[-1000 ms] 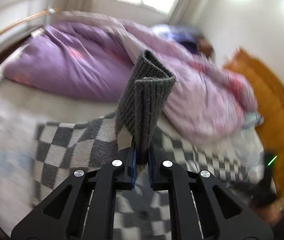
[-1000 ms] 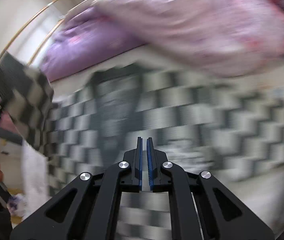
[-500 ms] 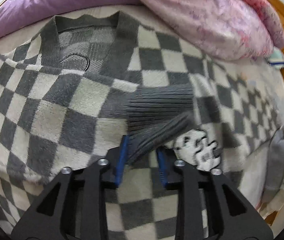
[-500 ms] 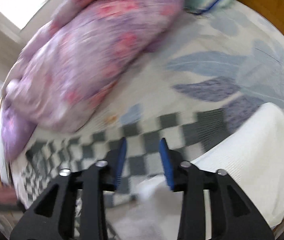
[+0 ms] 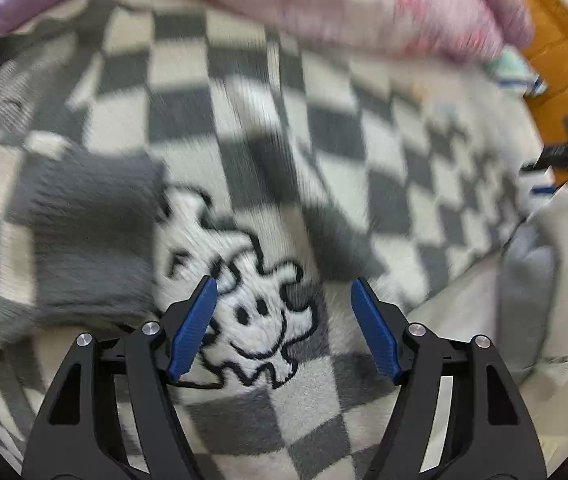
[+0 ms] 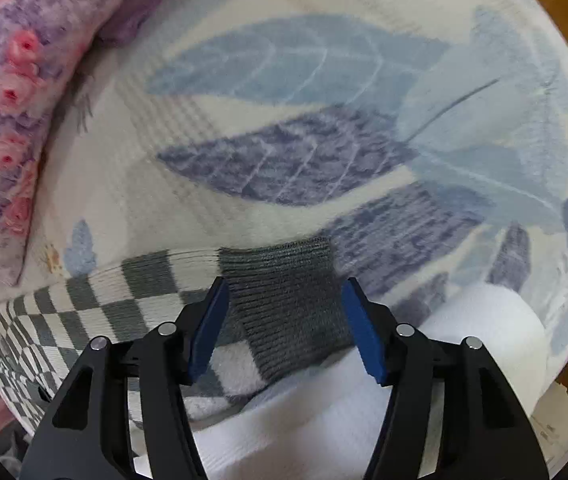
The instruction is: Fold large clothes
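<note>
Right wrist view: my right gripper (image 6: 284, 320), wide open and empty like the left gripper (image 5: 284, 322), straddles the cuff (image 6: 284, 296) (ribbed, thick), so closing shallow could pinch one layer and drag the cardigan (image 5: 244, 152) askew.

One checkered sweater (image 5: 212, 128), two quilts (image 5: 363, 4)

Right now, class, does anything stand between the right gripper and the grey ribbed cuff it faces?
Nothing visible does. The right gripper has its jaws open, and the grey ribbed cuff lies uncovered between them on the bedspread.
</note>
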`<state>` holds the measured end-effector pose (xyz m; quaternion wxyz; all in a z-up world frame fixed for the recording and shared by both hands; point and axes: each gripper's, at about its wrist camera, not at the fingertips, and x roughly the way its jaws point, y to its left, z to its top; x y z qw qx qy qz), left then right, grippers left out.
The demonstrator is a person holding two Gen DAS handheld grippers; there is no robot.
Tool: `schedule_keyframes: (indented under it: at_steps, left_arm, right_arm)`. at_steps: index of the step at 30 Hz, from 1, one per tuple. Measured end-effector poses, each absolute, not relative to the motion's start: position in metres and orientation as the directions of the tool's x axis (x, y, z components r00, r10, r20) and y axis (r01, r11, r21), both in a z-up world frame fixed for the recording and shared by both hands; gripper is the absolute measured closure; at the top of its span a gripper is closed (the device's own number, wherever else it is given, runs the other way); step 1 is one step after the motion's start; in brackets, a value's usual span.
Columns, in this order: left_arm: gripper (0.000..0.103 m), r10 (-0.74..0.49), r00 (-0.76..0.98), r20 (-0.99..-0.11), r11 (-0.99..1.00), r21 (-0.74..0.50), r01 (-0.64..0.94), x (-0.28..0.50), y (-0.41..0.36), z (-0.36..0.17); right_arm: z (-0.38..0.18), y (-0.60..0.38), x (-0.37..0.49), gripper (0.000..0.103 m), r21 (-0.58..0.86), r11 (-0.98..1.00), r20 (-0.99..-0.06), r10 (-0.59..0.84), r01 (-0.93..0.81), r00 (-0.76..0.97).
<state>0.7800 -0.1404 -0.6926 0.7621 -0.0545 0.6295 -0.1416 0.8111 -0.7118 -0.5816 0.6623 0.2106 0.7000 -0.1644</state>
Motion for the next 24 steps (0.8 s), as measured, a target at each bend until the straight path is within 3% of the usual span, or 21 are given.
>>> schedule_keyframes:
  at_steps: [4,9,11,13,15,19,24]
  left_arm:
    - [0.029,-0.184,0.190,-0.964,0.964,-0.139,0.227,0.780,-0.166,-0.705]
    - [0.028,-0.178,0.203,-0.963,0.967,-0.133,0.216,0.783,-0.173,-0.710]
    - [0.028,-0.192,0.210,-0.959,0.967,-0.148,0.208,0.782,-0.172,-0.709]
    - [0.028,-0.232,0.209,-0.950,0.964,-0.196,0.178,0.782,-0.165,-0.703]
    - [0.028,-0.311,0.201,-0.929,0.948,-0.291,0.125,0.774,-0.140,-0.686]
    - [0.028,-0.370,0.265,-0.891,0.926,-0.375,0.031,0.763,-0.101,-0.654]
    - [0.028,-0.315,0.345,-0.884,0.931,-0.358,-0.067,0.742,-0.034,-0.613]
  right_arm:
    - [-0.610,-0.715,0.812,0.036,0.049,0.864,-0.990,0.107,0.502,-0.088]
    - [-0.631,-0.713,0.807,0.035,0.083,0.874,-0.986,0.143,0.479,-0.089]
    - [-0.627,-0.713,0.801,0.043,0.106,0.878,-0.988,0.145,0.467,-0.048]
    - [-0.620,-0.710,0.795,0.076,0.147,0.879,-0.987,0.160,0.453,0.011]
    - [-0.609,-0.705,0.792,0.085,0.143,0.894,-0.989,0.142,0.425,0.034]
    - [-0.563,-0.667,0.794,0.087,0.062,0.954,-0.994,0.033,0.293,0.102]
    - [-0.477,-0.605,0.794,0.088,0.150,0.966,-0.959,0.091,0.211,0.267]
